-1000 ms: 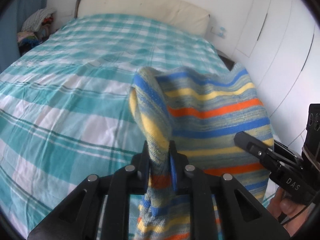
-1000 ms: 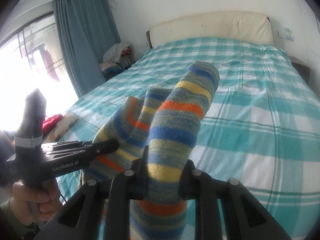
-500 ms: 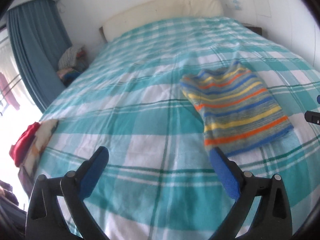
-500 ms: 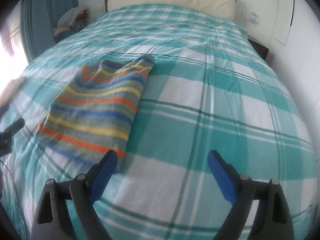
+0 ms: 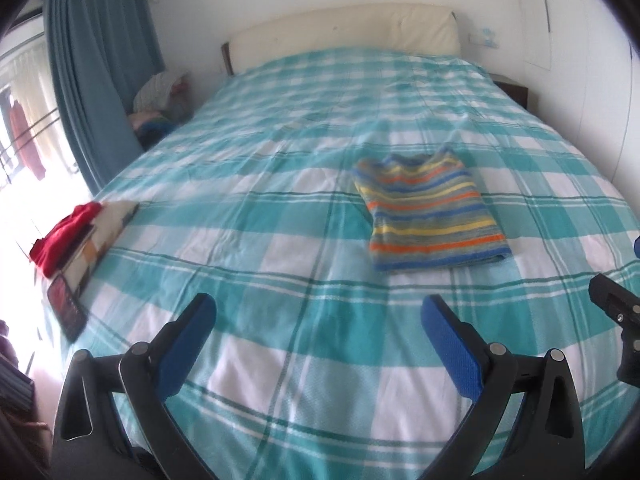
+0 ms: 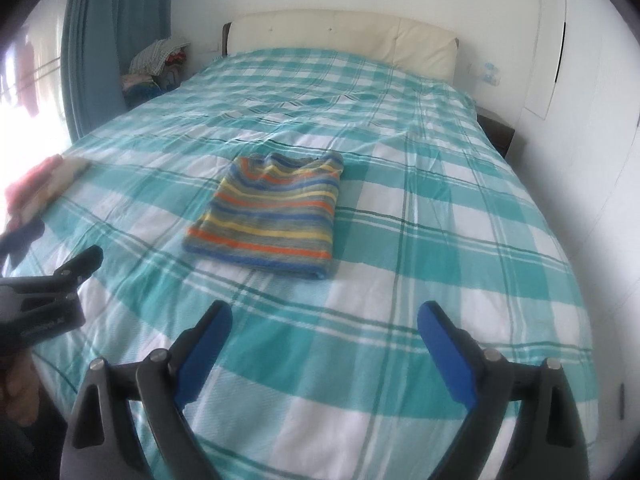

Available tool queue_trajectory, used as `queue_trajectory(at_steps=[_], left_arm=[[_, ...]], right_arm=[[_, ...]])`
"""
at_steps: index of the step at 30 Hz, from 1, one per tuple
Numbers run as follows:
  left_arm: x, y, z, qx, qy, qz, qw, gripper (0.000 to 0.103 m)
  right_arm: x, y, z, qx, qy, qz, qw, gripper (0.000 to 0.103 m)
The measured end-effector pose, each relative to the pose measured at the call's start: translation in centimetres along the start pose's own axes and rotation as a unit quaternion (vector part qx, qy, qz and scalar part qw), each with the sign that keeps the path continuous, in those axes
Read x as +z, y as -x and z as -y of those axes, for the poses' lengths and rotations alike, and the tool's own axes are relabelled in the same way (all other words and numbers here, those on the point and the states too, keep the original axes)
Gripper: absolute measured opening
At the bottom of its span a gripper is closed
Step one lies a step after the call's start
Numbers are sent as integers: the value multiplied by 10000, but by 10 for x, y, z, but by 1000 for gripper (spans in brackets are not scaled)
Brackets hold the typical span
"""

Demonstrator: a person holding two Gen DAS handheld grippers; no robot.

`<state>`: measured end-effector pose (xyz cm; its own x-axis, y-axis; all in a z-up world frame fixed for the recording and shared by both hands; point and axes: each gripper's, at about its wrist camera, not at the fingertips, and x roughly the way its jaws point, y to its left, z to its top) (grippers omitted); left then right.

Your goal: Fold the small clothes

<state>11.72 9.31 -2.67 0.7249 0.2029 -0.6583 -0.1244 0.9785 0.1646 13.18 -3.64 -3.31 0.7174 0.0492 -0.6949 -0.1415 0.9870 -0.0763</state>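
Striped sweater [image 5: 432,216] lies folded into a neat rectangle, flat on the teal-and-white checked bedspread [image 5: 280,184], roughly at the middle of the bed and well short of the cream headboard [image 5: 344,28]. Its bands run blue, orange, yellow and grey, with the neckline end turned toward the headboard and the folded edge toward the foot of the bed.

Both grippers hover near the foot of the bed, on the near side of the sweater and clear of it. Left gripper [image 5: 320,312] has its blue-padded fingers [image 5: 188,344] spread wide and grips nothing. Right gripper [image 6: 324,320] is likewise spread wide and empty, its blue pads [image 6: 444,348] apart above the bedspread.

Left of the sweater, at the edge of the bed, a red garment [image 5: 64,236] rests on top of a flat patterned item whose kind is unclear. A blue curtain [image 5: 96,76] hangs left of the headboard, with a pile of clothes [image 5: 160,100] beside it.
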Motion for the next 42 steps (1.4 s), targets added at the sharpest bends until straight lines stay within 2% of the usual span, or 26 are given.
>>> queue_trajectory(at_steps=[5,8,11,19,25,31,42], left_arm=[[-7,20,-5,-153,143,-126,9997,102],[-11,37,-11,-387,278,-60,9988,103],[-14,54,-10,-248,264,67,9993,103],[-14,76,-4,-18,232,72,9997,103],[-8,84,-5,-195,379,-7,9991,103],[-6,92,-6,-4,429,108,9990,103],[-7,104,-4,-76,402,197,9990,103]], right_arm=[[-3,29,-6,12,-73,53,10000,93],[-5,50,-6,39,-80,163,9998,93],[-7,67,-7,-3,-68,282,9996,100],[-9,95,-12,38,-19,489,9988,101],[-7,102,-5,183,-161,482,9985,102],[-3,112,-5,272,-126,531,9981,102],[-1,127,-13,329,78,594,9977,102]])
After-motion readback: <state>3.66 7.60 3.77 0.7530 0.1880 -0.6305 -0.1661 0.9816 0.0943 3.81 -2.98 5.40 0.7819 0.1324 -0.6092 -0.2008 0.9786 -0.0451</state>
